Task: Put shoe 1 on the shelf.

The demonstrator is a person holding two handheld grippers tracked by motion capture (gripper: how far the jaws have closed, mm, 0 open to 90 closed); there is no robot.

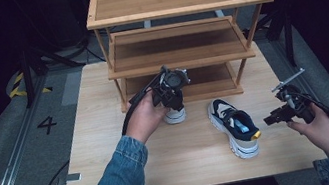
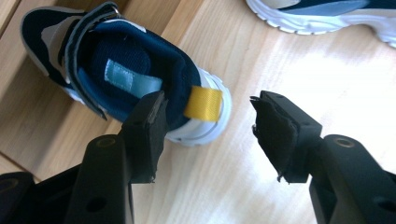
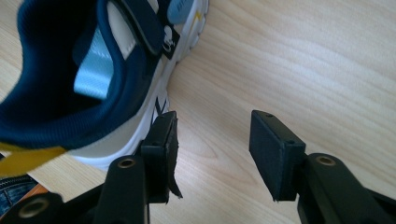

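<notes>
Both tongs gape wide, holding nothing. We have left gripper [image 2: 208, 135] at the heel of one sneaker [image 2: 116, 70], frame centre by the rack [image 1: 182, 61]; right gripper [image 3: 212, 154] beside the other shoe [image 1: 234, 126], lower right. Light, soft collar, stiff sole: we'd pinch the padded heel by the yellow tab [image 2: 202, 103].

My left tongs [image 2: 205, 135] and right tongs [image 3: 212, 149] are black, with square padded tips frayed at the edges and brass-ringed screw holes behind them. A black cable [image 1: 131, 109] trails back from each. I wear blue denim sleeves [image 1: 116, 181].
</notes>
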